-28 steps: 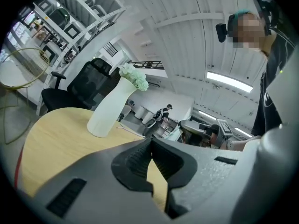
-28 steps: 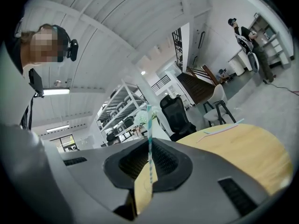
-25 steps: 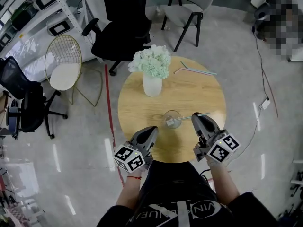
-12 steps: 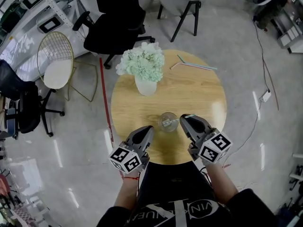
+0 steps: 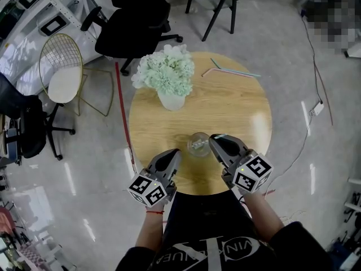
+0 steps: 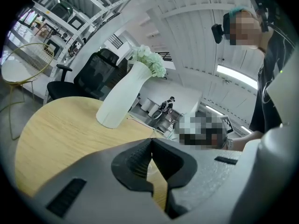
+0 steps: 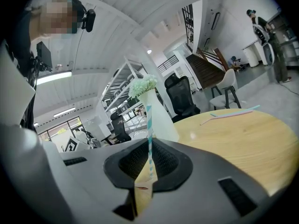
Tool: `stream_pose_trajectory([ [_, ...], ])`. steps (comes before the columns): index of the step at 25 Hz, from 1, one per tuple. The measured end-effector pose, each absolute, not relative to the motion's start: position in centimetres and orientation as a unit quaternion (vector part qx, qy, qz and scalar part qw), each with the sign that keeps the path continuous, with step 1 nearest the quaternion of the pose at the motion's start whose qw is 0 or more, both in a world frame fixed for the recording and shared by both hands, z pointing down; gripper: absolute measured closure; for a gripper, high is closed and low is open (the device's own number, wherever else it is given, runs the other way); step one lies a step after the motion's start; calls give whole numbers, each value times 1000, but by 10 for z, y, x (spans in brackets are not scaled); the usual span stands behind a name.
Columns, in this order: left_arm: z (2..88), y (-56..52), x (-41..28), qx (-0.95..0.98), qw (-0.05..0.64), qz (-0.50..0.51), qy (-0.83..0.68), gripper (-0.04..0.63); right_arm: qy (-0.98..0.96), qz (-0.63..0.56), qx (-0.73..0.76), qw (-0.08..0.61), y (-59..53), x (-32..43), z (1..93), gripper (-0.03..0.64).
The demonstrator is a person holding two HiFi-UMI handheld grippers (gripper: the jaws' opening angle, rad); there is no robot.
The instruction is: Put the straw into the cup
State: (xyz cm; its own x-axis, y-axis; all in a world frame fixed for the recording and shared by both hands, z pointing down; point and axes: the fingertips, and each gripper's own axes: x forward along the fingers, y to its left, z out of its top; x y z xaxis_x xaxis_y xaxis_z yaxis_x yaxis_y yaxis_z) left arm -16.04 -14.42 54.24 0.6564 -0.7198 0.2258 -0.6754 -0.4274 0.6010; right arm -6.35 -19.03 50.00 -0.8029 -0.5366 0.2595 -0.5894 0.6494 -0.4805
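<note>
- On the left half of the round wooden table (image 5: 225, 106) stood a white vase (image 5: 171, 99), and it held a full bunch of pale green and white flowers (image 5: 164, 71)
- The left gripper (image 5: 175, 153) hovered over the near edge of the table, left of the cup; its jaws were pressed together at the tips, with nothing caught between them
- The cup (image 5: 198, 144), a clear glass, stood upright on the near part of the table between the two grippers; something pale showed through its bottom, too small to tell what
- The right gripper (image 5: 215, 139) sat just beside the cup's right side, its jaws clamped on a teal-and-white striped straw (image 7: 150, 133)
- That straw stood upright out of the closed jaws in the right gripper view, and its teal tip showed at the gripper's nose in the head view; it was outside the cup, close to the rim
- Two more straws (image 5: 231, 71) lay flat on the far right of the table, well apart from the cup
- Each gripper carried a cube (image 5: 148, 189) with black-and-white square markers, patterns only, with no readable words
- The person's black shirt (image 5: 208, 247) bore white lettering, cut off and too partial to read with certainty
</note>
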Motion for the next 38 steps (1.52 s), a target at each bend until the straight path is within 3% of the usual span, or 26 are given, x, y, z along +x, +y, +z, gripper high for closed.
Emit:
stream_pose_trajectory([
  [26, 549, -135, -161, 837, 349, -27, -420, 588, -901, 303, 308, 36, -190, -56, 512, 594],
  [38, 554, -122, -164, 837, 352, -22, -418, 588, -890, 331, 313, 18, -180, -47, 520, 474],
])
